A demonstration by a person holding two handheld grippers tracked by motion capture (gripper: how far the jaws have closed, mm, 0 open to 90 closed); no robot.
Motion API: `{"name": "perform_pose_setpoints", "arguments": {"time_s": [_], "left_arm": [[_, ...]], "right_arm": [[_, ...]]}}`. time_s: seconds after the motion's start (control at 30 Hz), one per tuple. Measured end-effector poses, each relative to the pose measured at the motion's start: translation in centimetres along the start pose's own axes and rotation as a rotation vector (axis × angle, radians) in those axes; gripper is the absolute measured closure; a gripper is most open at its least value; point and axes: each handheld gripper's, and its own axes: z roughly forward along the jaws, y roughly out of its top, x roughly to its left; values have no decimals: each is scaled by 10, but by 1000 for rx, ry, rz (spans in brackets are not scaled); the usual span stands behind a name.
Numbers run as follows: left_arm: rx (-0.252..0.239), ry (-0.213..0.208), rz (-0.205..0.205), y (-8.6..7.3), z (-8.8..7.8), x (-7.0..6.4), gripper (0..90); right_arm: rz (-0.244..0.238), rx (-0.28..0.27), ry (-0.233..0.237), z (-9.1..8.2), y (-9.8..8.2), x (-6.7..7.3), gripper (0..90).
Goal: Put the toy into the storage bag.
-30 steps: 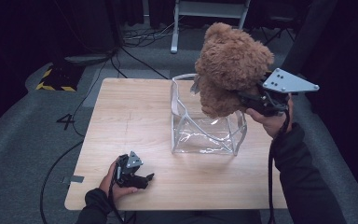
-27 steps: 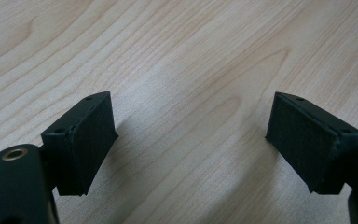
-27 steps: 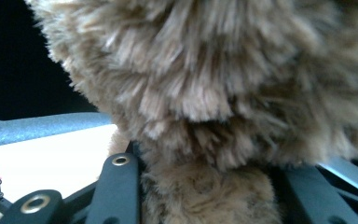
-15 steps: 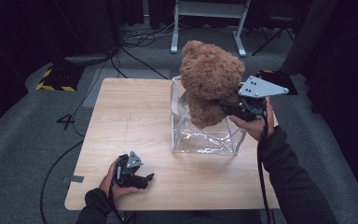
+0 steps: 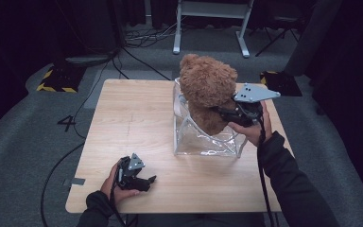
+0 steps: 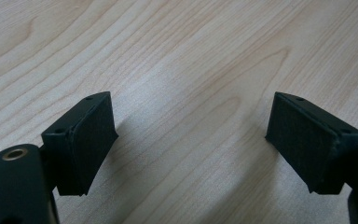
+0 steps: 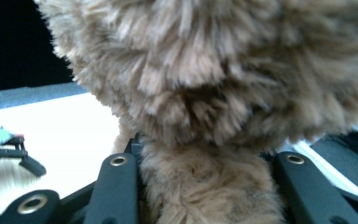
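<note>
A fluffy brown teddy bear (image 5: 207,87) hangs partly inside a clear plastic box (image 5: 189,144) at the right middle of the wooden table (image 5: 132,118), its lower body within the walls. My right gripper (image 5: 220,113) is shut on the bear's body from the right, above the box rim. In the right gripper view the fur (image 7: 223,93) bulges between the two black jaws of my right gripper (image 7: 209,186). My left gripper (image 5: 144,181) rests near the table's front edge, open. Between the pads of my left gripper (image 6: 191,140) lies just bare wood (image 6: 191,56).
A white metal frame (image 5: 210,12) stands on the grey carpet behind the table, with cables (image 5: 142,38) around it. A yellow-and-black striped block (image 5: 52,81) lies at back left, a dark object (image 5: 281,80) at back right.
My right gripper has carried the bear left and down, from above the box's right edge to partly inside the box. My left gripper has stayed put.
</note>
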Motion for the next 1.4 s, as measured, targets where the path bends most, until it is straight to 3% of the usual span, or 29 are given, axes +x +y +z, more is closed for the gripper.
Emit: {"name": "perform_pose_setpoints", "arguments": {"time_s": [0.23, 0.6, 0.8, 0.97, 1.2, 1.4], "left_arm": [[0, 0, 0, 0, 0, 0, 157], [0, 0, 0, 0, 0, 0, 157], [0, 0, 0, 0, 0, 0, 157], [-1, -1, -3, 0, 0, 0, 157], [-1, -1, -4, 0, 0, 0, 157], [-1, -1, -3, 0, 0, 0, 157]], "right_arm": [[24, 79, 28, 13, -11, -2, 574], [42, 148, 41, 19, -16, -4, 548], [45, 233, 55, 26, -18, -6, 525], [54, 292, 55, 30, -21, -8, 519], [72, 331, 46, 31, -23, -9, 496], [83, 409, 47, 34, -25, -11, 442]]}}
